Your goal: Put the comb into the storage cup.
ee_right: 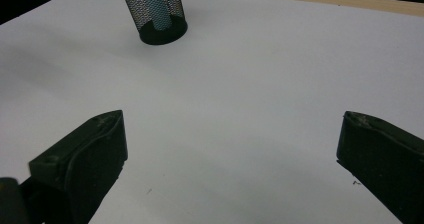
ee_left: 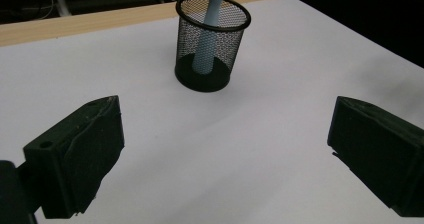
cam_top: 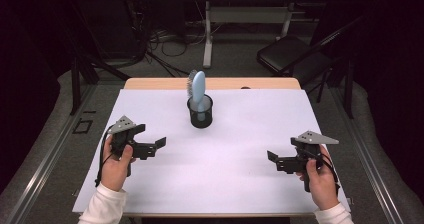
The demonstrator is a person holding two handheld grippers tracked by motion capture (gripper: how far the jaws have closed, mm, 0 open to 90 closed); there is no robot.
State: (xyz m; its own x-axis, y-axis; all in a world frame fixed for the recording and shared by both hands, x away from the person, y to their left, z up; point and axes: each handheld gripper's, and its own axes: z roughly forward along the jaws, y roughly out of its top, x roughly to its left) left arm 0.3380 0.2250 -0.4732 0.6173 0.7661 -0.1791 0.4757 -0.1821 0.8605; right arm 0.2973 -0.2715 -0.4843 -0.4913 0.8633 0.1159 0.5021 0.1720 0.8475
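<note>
A black mesh cup [cam_top: 200, 115] stands upright on the white sheet, a little beyond the table's middle. A light blue hairbrush [cam_top: 198, 88] sits in it handle down, bristle head sticking out above the rim. My left gripper [cam_top: 152, 149] rests at the left, held in a hand, jaws wide open and empty, aimed toward the centre. My right gripper [cam_top: 275, 161] mirrors it at the right, open and empty too. The left gripper view has the cup [ee_left: 212, 44] and brush handle [ee_left: 207, 39] ahead of the left gripper [ee_left: 225, 121]. In the right gripper view the cup [ee_right: 157, 16] stands far off to the upper left of the right gripper [ee_right: 230, 131].
A white sheet [cam_top: 235, 174] covers most of the wooden table [cam_top: 160, 83], whose far edge stays bare. Behind the table are a black chair [cam_top: 295, 54], a white desk leg [cam_top: 207, 39] and cables on the floor. Both hands rest near the front edge.
</note>
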